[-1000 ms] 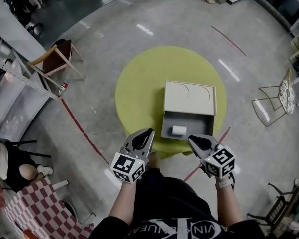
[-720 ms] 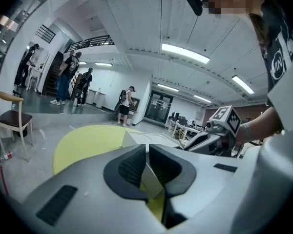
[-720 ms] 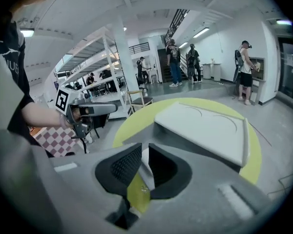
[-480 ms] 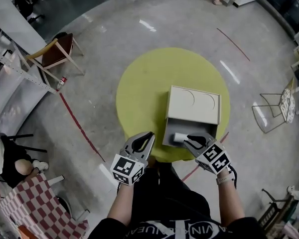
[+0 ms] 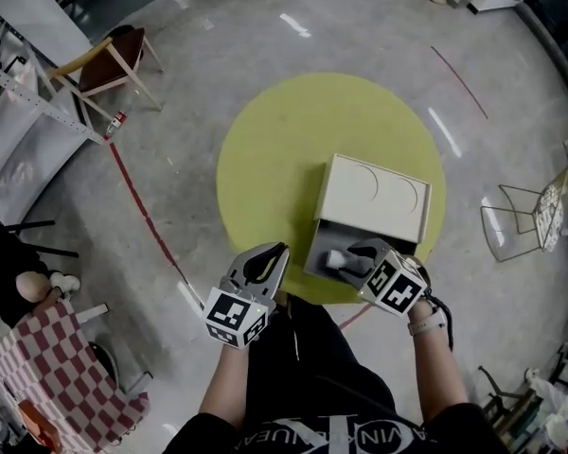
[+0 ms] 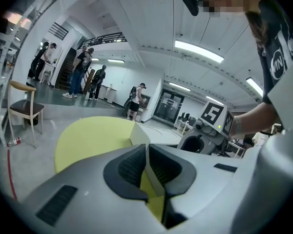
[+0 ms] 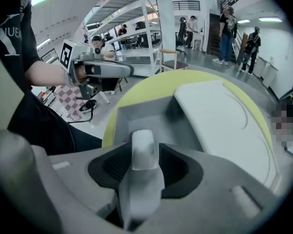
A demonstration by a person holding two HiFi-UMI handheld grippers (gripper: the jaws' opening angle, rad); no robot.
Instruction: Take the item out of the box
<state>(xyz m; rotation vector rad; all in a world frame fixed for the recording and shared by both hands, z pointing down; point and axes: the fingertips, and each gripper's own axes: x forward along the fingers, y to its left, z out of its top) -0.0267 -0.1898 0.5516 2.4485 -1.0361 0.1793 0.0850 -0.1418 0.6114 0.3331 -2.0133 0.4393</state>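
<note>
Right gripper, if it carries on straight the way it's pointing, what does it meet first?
Most likely the white item in the open drawer: it lies between the right gripper's jaws, which have just been opening.

Small white item (image 5: 338, 258) lying inside open beige box (image 5: 377, 192)

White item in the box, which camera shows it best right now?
The right gripper view: the white item shows large between the right tool's jaws, which have just been opening, inside the box. The head view shows it small beside that tool. The left gripper view shows only the box's corner.
</note>
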